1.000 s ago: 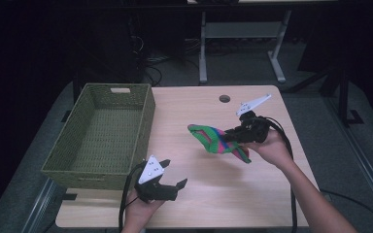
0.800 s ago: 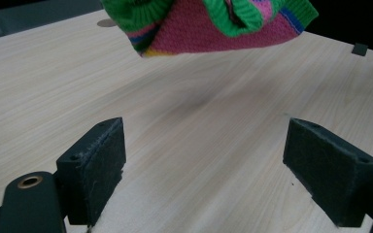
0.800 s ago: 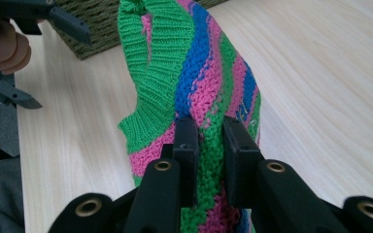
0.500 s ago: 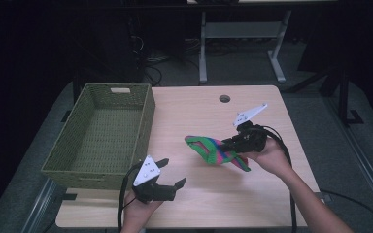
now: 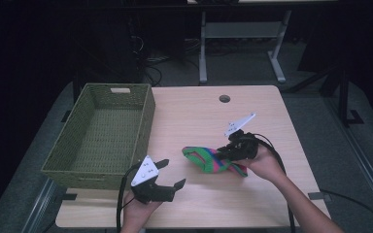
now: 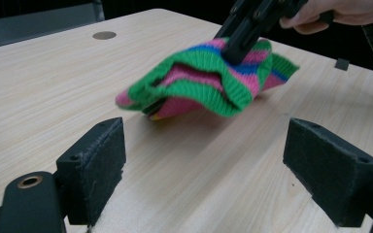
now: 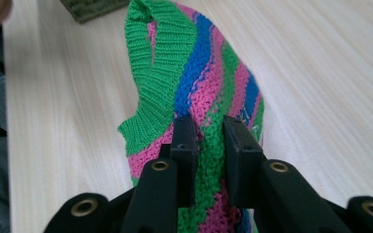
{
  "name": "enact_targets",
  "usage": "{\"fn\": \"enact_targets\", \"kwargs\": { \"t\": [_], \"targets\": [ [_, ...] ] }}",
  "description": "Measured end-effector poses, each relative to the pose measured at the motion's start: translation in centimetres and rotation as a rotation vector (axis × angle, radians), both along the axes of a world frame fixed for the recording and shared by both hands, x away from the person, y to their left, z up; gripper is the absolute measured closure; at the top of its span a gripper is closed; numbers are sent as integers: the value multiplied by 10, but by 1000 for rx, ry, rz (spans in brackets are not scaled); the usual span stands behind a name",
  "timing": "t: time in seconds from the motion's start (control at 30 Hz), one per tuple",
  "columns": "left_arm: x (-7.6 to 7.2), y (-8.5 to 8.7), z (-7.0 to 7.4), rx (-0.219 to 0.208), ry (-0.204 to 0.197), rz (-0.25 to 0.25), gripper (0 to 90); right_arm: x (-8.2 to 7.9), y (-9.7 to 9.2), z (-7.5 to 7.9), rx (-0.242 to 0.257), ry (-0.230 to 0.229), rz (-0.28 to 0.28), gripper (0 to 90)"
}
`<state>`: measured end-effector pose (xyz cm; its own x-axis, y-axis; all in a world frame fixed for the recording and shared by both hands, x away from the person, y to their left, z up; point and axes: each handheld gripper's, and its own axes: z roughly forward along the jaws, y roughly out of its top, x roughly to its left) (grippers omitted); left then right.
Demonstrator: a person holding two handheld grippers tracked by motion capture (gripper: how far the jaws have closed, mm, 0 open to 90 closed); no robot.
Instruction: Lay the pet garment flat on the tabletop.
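Tongs on the right (image 7: 208,145) are clamped on the striped knit cloth (image 5: 209,159), low over the tabletop (image 5: 272,107) right of the basket (image 5: 102,131), while the left tongs (image 5: 167,174) are spread empty; the grip should be kept firm until the cloth is settled.

The sock (image 7: 209,92) is knitted wool-like cloth, ribbed at its green cuff, soft and matt. The table (image 5: 194,116) beneath it is pale wood grain, smooth with a faint sheen. Beside it, the basket (image 5: 73,155) is rough green wicker. The left tool (image 6: 213,174) has matt black foam-like pads (image 6: 97,165).
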<state>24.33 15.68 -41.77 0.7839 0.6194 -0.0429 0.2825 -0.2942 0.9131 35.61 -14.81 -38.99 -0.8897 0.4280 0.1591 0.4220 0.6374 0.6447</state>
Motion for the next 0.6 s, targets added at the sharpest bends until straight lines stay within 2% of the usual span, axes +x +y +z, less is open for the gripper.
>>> {"fn": "enact_targets", "kwargs": {
  "t": [0.17,0.2,0.37,0.6],
  "targets": [
    [0,-1,0,7,7,-8,151,-7,13,-21,-39,-11,38,752],
    [0,-1,0,6,5,-7,151,-8,16,-26,-61,-14,45,749],
    [-1,-3,-1,18,2,-5,151,-8,22,-46,-65,36,78,726],
    [1,-5,-3,49,16,1,151,-11,29,-64,-79,52,87,668]
  ]
}}
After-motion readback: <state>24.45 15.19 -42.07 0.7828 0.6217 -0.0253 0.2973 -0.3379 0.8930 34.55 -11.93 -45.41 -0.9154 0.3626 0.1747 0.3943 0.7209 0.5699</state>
